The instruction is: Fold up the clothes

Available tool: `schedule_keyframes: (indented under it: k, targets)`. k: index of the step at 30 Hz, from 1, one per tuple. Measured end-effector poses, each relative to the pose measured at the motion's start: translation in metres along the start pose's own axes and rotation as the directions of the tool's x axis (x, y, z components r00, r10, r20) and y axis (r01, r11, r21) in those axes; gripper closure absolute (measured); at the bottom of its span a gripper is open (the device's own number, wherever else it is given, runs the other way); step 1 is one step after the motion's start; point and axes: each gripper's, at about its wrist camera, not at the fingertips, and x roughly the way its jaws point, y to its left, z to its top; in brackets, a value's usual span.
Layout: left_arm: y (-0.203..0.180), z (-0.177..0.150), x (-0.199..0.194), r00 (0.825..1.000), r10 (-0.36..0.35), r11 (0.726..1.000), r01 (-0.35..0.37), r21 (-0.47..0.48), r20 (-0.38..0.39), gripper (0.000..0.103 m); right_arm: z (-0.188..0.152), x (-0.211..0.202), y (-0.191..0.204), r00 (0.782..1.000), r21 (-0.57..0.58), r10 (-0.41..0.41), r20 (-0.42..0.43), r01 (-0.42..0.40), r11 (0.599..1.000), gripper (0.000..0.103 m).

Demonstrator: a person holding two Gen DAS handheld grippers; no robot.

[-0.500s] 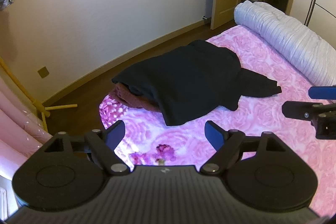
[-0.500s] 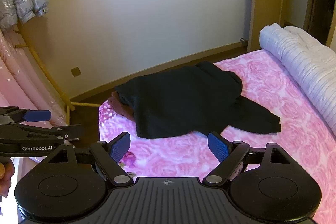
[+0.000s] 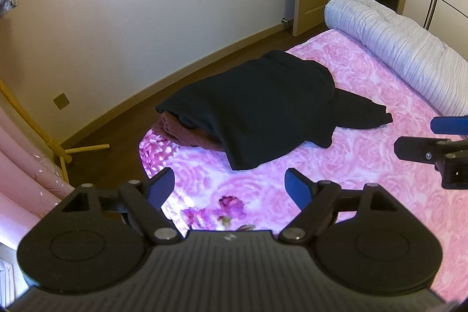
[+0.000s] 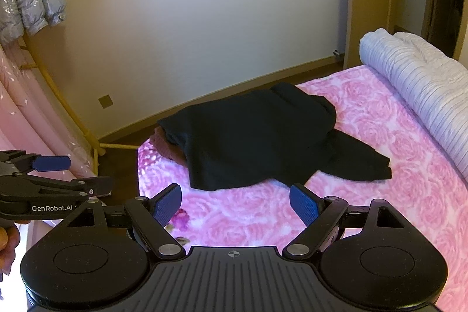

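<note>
Nothing shifted, black garment (image 3: pixel 257 107) rumpled over brown clothing (image 3: pixel 187 133)

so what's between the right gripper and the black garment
Only bare pink floral bedspread lies between the open right gripper and the black garment; the right wrist view shows it.

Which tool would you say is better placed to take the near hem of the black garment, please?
Probably the right tool: the black fabric garment's hem lies just beyond its open fingers, while the left tool sits farther back.

left claw (image 3: pixel 229 189): black, blue pads | right claw (image 4: pixel 235 203): black, blue pads, silver screws
</note>
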Motion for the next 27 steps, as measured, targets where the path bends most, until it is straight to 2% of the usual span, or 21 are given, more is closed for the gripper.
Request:
schedule_keyframes:
  k: [27]
  targets:
    - [0.004,-0.004,0.002,1.0,-0.009,1.0,0.009,-0.008,-0.01,0.023,0.002,0.006,0.011,1.0,-0.036,-0.014,-0.014,0.013,0.999,0.019]
